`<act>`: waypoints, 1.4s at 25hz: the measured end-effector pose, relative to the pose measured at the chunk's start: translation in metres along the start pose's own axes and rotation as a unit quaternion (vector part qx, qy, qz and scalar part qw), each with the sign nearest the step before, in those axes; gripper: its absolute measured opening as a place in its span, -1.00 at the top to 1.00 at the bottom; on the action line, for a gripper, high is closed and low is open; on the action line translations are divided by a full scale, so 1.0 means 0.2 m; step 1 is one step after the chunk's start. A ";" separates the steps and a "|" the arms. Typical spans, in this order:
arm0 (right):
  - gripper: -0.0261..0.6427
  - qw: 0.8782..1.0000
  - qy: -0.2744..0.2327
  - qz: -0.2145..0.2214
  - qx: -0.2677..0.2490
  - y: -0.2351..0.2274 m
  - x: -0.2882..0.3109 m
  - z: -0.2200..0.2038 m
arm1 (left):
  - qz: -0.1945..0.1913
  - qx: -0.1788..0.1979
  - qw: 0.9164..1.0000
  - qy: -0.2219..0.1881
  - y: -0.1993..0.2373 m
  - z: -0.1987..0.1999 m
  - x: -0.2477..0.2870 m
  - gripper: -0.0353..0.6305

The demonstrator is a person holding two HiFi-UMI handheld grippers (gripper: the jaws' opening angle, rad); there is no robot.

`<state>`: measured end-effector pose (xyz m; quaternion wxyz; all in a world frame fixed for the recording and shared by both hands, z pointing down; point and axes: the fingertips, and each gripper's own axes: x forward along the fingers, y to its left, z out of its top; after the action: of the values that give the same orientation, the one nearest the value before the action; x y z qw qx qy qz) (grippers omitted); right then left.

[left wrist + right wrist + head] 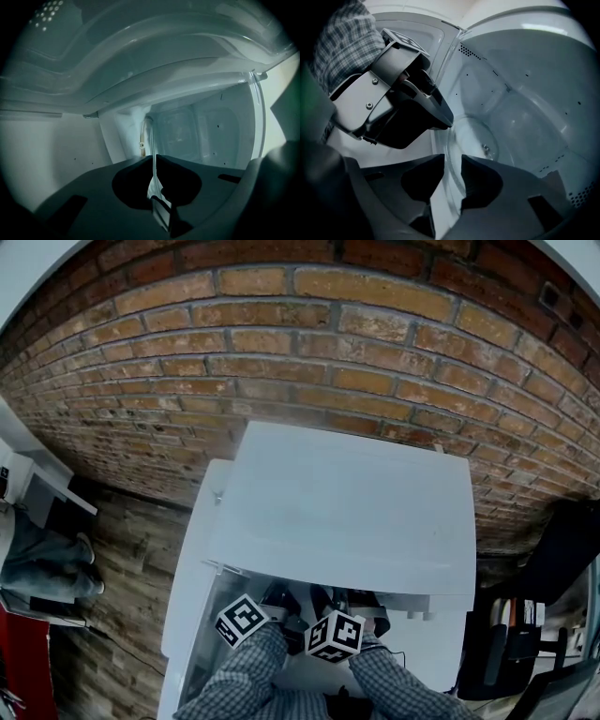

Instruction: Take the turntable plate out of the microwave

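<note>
Brick wall [281, 334] behind, white microwave [347, 512] in front. My left gripper [154, 158] pinches the rim of the plate [469, 133]. My right gripper [452, 161] gapes around that rim at 6 o'clock in its view, not gripping. Plate's inside the microwave, so lifting out remains.

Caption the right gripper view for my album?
Right hand-held gripper, jaws open, straddles the clear round glass turntable plate; left hand-held gripper clamps its rim inside the white microwave.

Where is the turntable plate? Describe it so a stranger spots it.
Find the white microwave against the brick wall and look inside. The turntable plate is the clear glass disc, rim pinched by the left gripper, the only see-through thing among its white walls.
</note>
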<state>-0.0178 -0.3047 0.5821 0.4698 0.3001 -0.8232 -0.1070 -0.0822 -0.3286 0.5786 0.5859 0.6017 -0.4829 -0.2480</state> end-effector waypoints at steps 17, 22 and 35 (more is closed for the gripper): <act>0.72 0.999 -0.033 0.004 -0.011 -0.03 -0.05 0.08 | -0.094 -0.031 0.995 -0.021 -0.13 0.04 0.10 0.80; 0.74 0.999 -0.033 0.007 -0.030 -0.04 -0.07 0.09 | -0.128 -0.054 0.990 -0.029 -0.18 0.04 0.14 0.80; 0.74 0.987 -0.088 0.004 0.134 -0.04 -0.25 0.06 | -0.092 -0.054 0.994 -0.031 -0.12 0.03 0.13 0.80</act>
<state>-0.0051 -0.2822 0.5371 0.3519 0.3468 -0.8692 -0.0195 -0.0689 -0.3580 0.5624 0.5772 0.6031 -0.4290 -0.3450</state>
